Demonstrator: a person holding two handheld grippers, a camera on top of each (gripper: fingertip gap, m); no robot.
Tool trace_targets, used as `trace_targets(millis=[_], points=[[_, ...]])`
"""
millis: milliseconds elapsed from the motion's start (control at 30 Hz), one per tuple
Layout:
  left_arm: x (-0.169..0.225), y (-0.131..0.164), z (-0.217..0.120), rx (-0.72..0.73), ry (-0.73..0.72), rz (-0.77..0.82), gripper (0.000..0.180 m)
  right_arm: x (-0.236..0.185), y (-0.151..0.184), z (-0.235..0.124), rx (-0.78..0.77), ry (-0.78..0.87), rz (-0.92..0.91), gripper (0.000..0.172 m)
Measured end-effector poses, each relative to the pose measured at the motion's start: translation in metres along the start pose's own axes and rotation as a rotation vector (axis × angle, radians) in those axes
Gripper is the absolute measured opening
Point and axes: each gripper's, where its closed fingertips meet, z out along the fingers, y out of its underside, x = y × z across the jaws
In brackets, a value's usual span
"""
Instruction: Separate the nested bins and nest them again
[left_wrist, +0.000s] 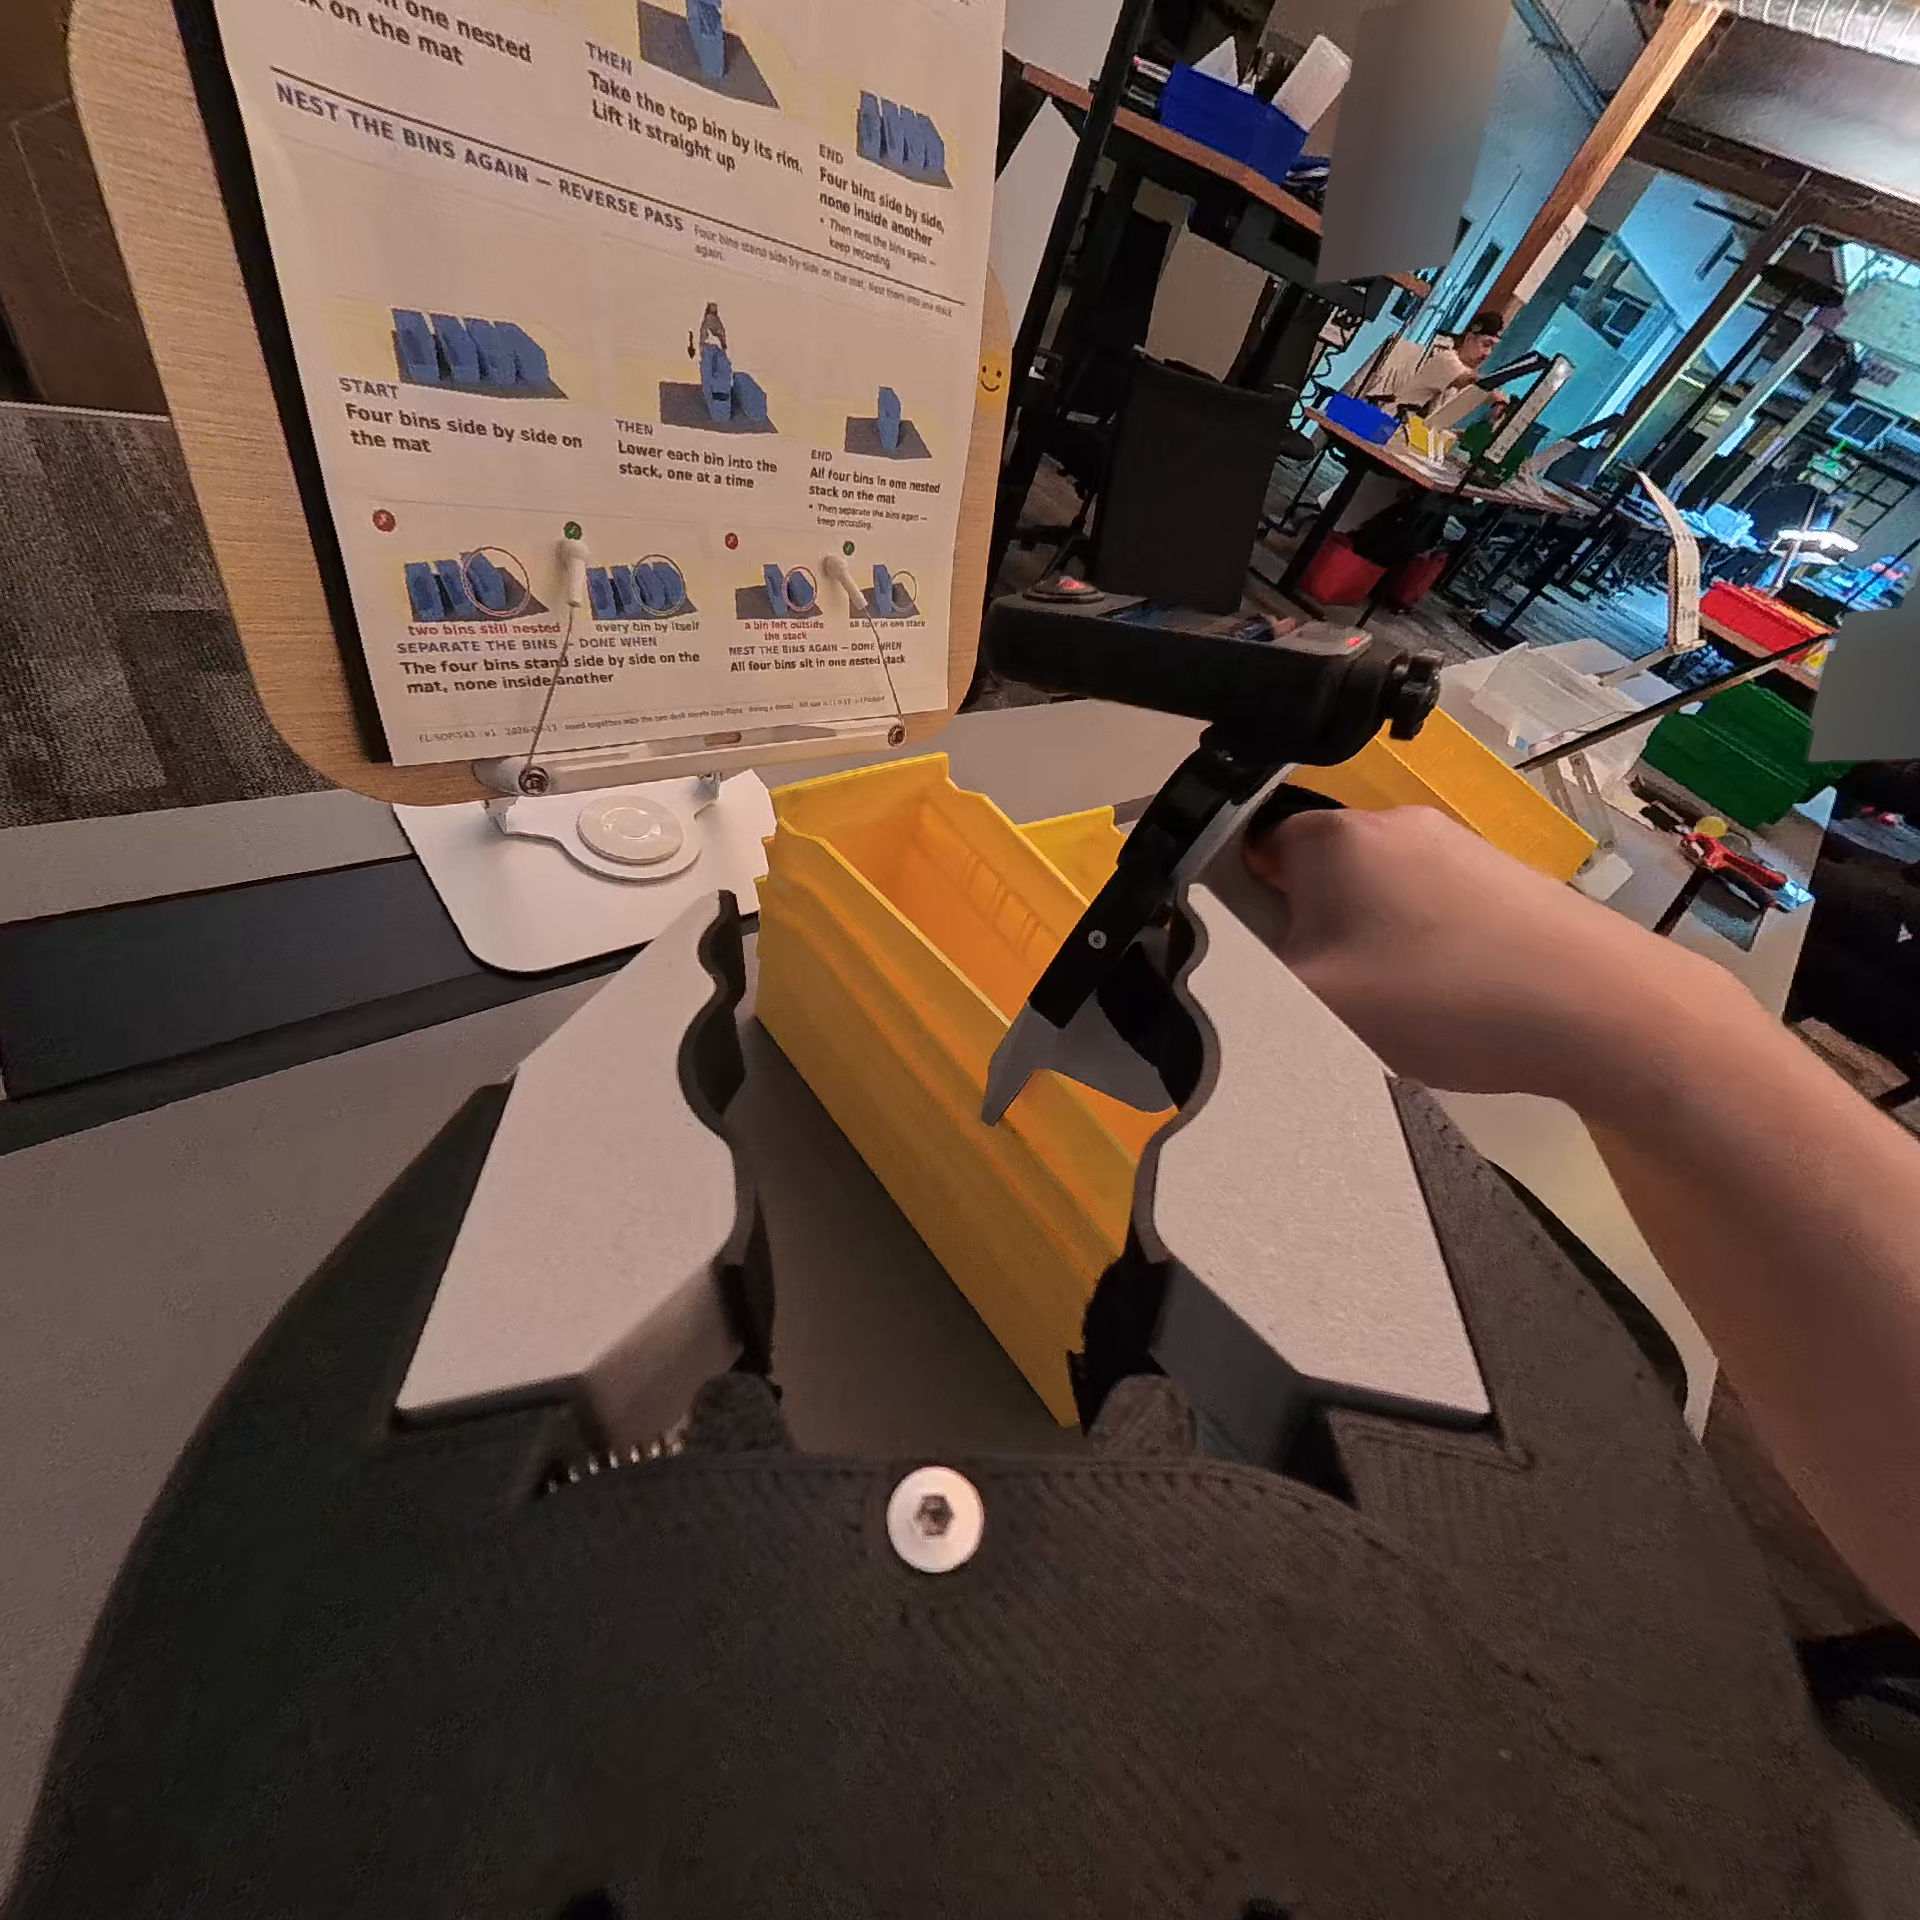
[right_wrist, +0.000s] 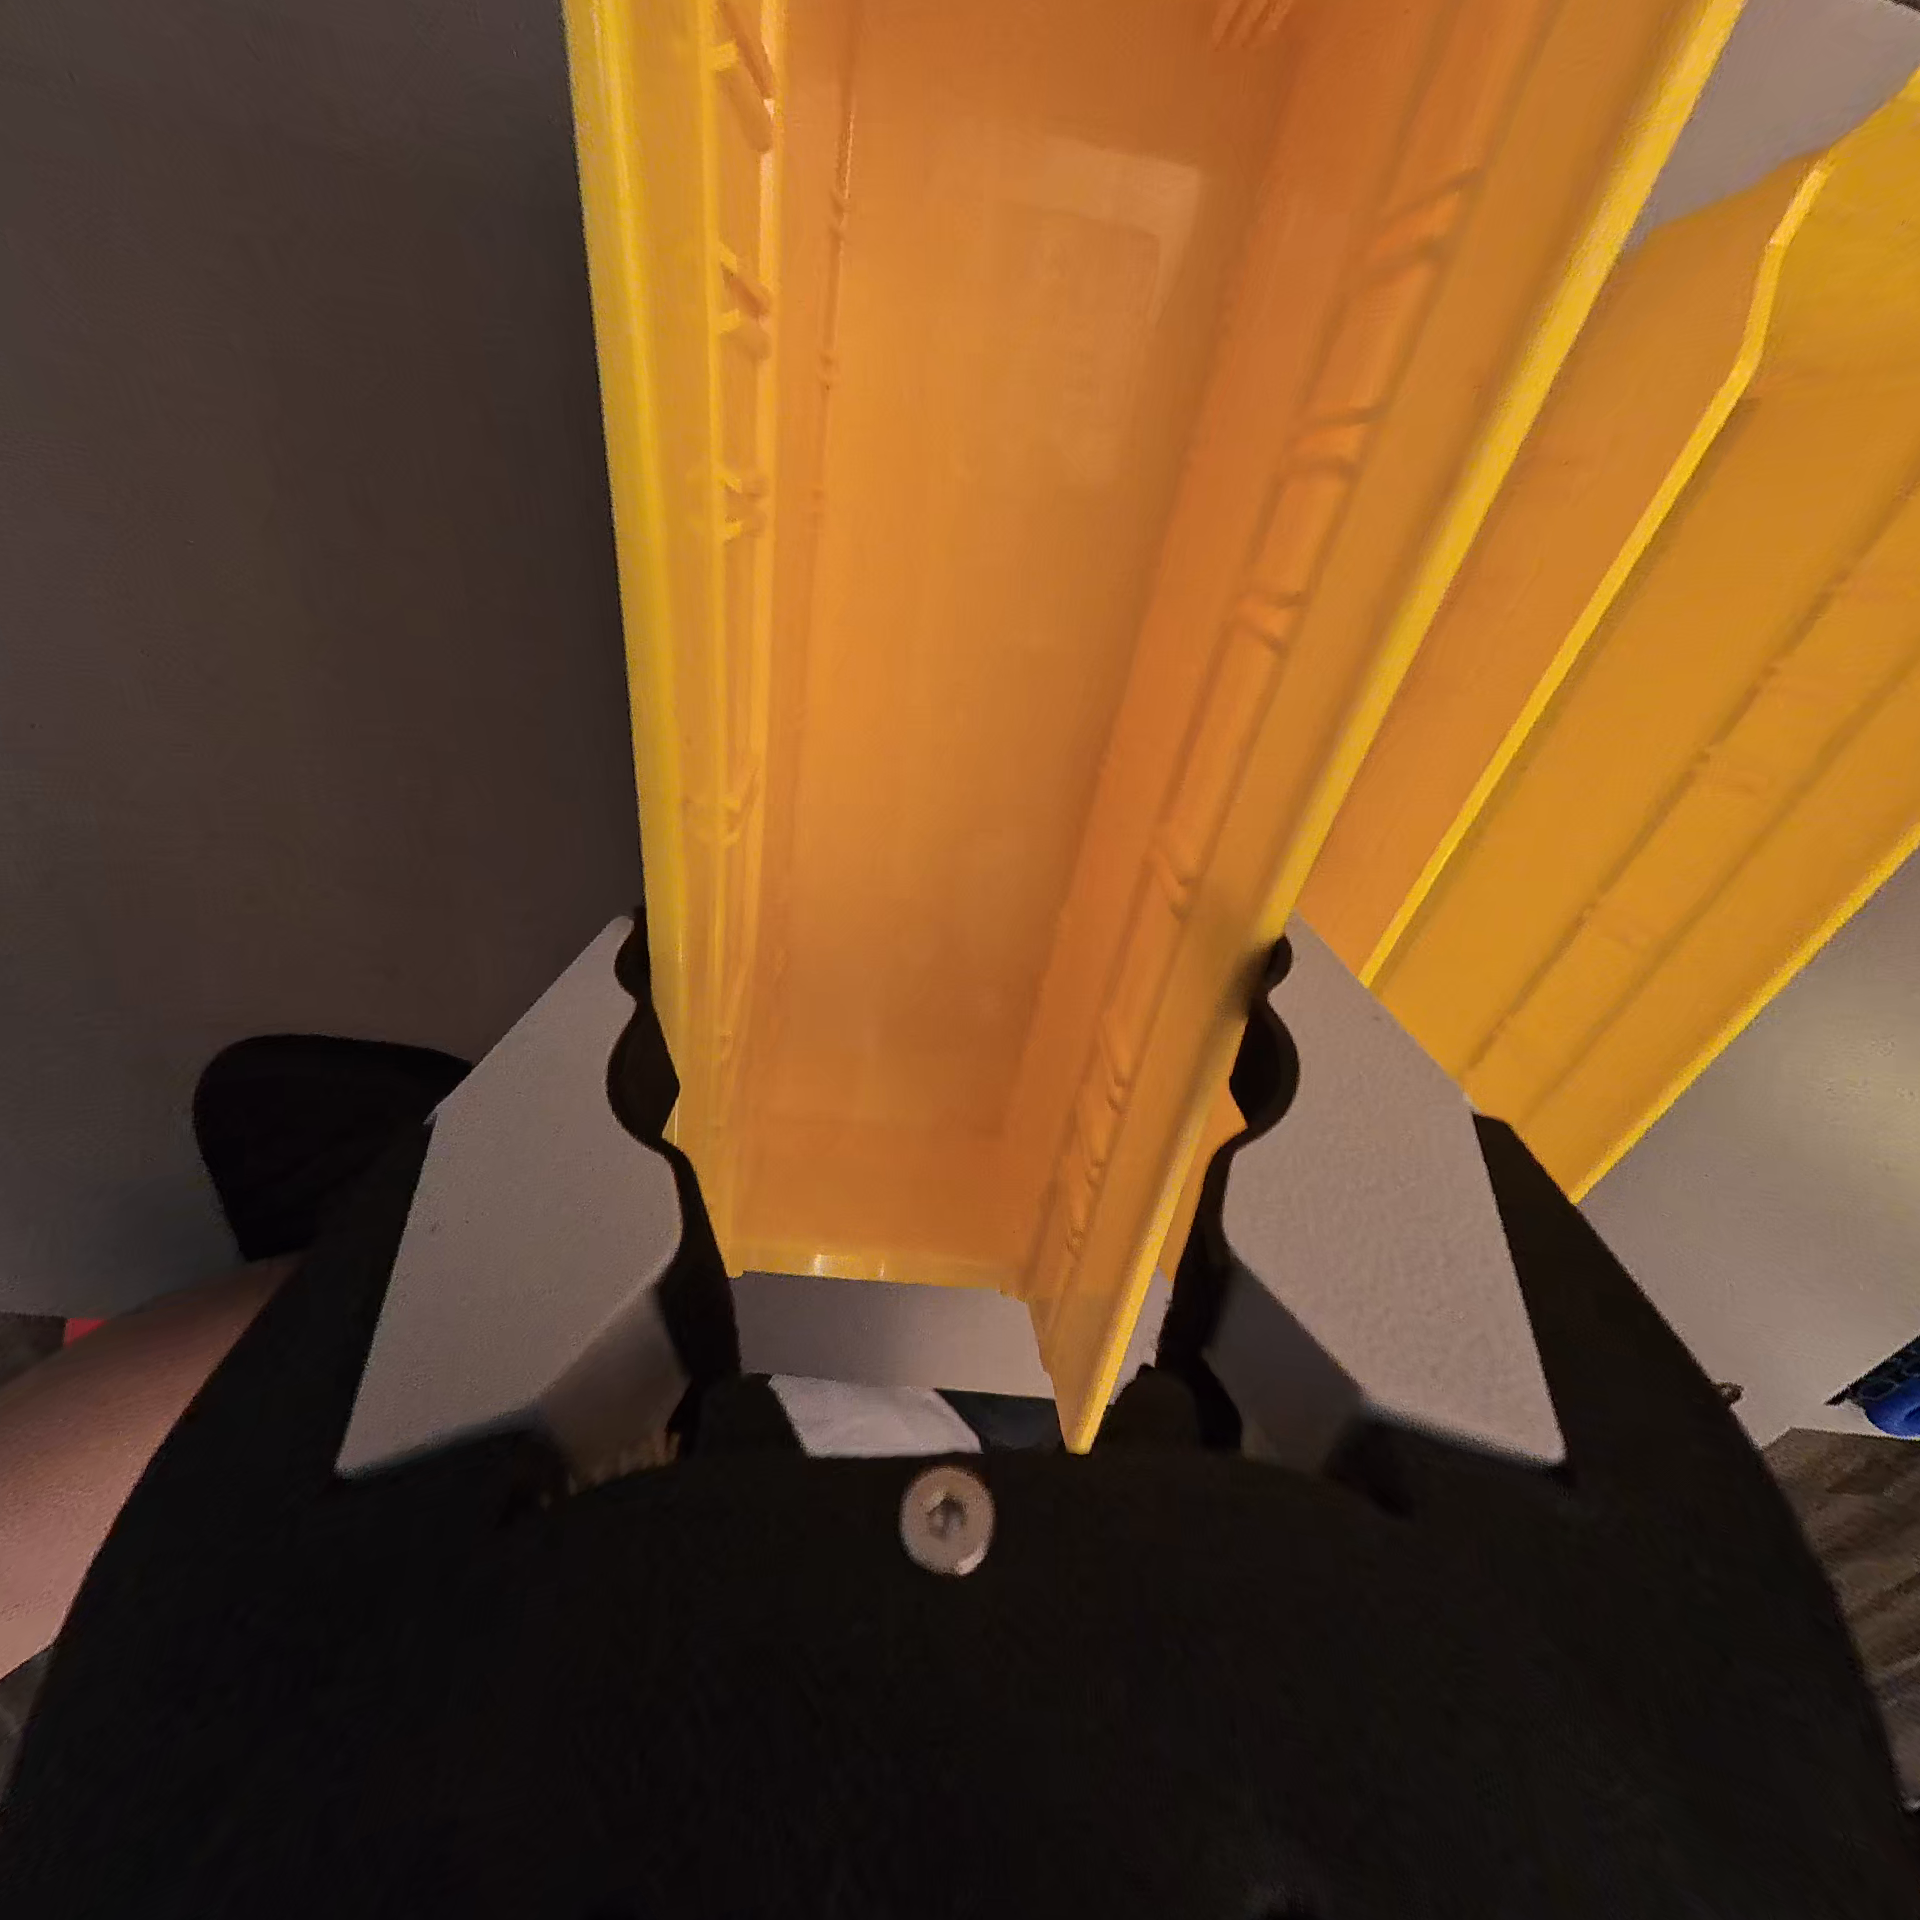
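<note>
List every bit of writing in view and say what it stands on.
White instruction sheet on the stand: printed headings and captions, legible, but I do not copy writing.
White strip hanging in the background: too small to read.
Yellow bin: no writing shows.

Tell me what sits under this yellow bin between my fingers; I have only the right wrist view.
Observer: More yellow bins. Your top yellow bin crowns a nested stack.
Operator: Report the left gripper.
Observer: The left gripper is open, its fingers astride the stack's near corner, with the left finger clear of it.
Operator: Say what stands behind the stack.
Observer: A printed sheet on a white stand.
</note>
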Motion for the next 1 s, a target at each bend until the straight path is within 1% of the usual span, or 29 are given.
trace_targets(millis=[133,200,300,400,467,533,633,700,767,867,1000], points=[[0.000,0.001,0.000,-0.002,0.000,-0.001,0.081,-0.002,-0.002,-0.011,0.013,-0.005,-0.002,0.113],[0.002,0.000,0.000,-0.002,0.000,0.005,0.081,-0.004,-0.006,-0.023,0.050,-0.023,0.002,0.113],[0.004,-0.001,-0.001,0.000,-0.004,0.019,0.081,-0.004,-0.007,-0.050,0.076,-0.042,-0.012,0.113],[0.006,-0.003,-0.004,0.011,-0.012,0.027,0.081,0.005,-0.005,-0.089,0.125,-0.049,-0.040,0.113],[0.008,-0.007,-0.006,0.029,-0.009,0.028,0.081,0.020,-0.002,-0.117,0.173,-0.048,-0.053,0.113],[0.011,-0.008,-0.005,0.039,0.003,0.023,0.082,0.044,0.005,-0.139,0.213,-0.047,-0.066,0.114],[0.020,-0.004,0.001,0.015,0.018,0.037,0.083,0.094,0.016,-0.153,0.252,-0.068,-0.043,0.114],[0.030,-0.002,0.006,0.001,0.028,0.064,0.083,0.132,0.021,-0.149,0.272,-0.087,-0.007,0.114],[0.038,0.000,0.011,-0.010,0.030,0.090,0.083,0.171,0.027,-0.134,0.271,-0.075,0.010,0.114],[0.044,0.005,0.017,-0.026,0.005,0.114,0.084,0.222,0.030,-0.104,0.269,-0.034,0.024,0.113],[0.045,0.009,0.018,-0.019,0.001,0.087,0.084,0.268,0.035,-0.057,0.233,0.023,0.026,0.113]])
